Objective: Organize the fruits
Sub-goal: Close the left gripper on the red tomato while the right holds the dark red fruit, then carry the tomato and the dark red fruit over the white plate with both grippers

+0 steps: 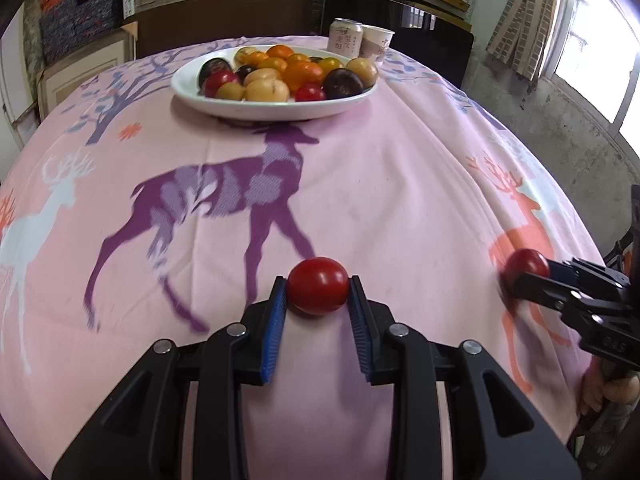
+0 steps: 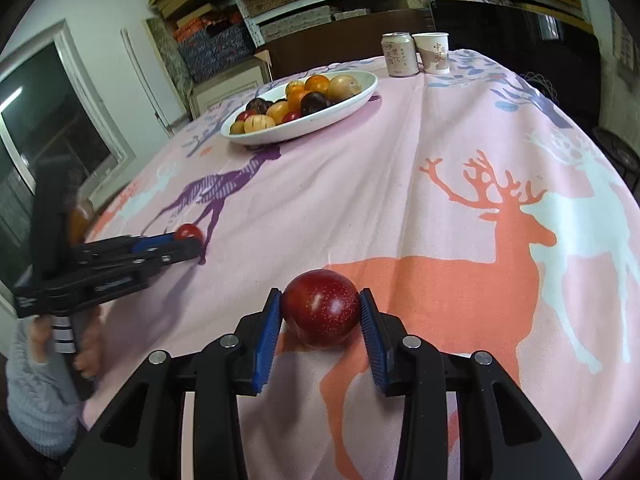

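Nearest the left wrist camera, the left black two-finger gripper with blue ribbed pads (image 1: 318, 294) is clamped on a small glossy red round fruit (image 1: 318, 285), both pads touching its sides, low over the pink deer-print tablecloth (image 1: 380, 184) near the table's near edge. In the right wrist view the same gripper (image 2: 191, 240) shows from the side at the table's left edge, the red fruit (image 2: 189, 231) at its tips.

The right black gripper with blue pads (image 2: 320, 314) grips a larger dark red speckled plum-like fruit (image 2: 321, 307), which touches or nearly touches the cloth over an orange deer print, near the near edge. From the left wrist camera this gripper (image 1: 520, 276) appears by the table's right edge with the dark red fruit (image 1: 527, 267) between its fingers.

Toward the far edge of the table sits a white oval plate (image 1: 276, 109), heaped with orange, yellow-tan, dark purple and red fruits (image 1: 304, 74). Just behind the plate, at the far edge, stand a pale drink can (image 1: 345, 38) and a paper cup (image 1: 376, 42), side by side.
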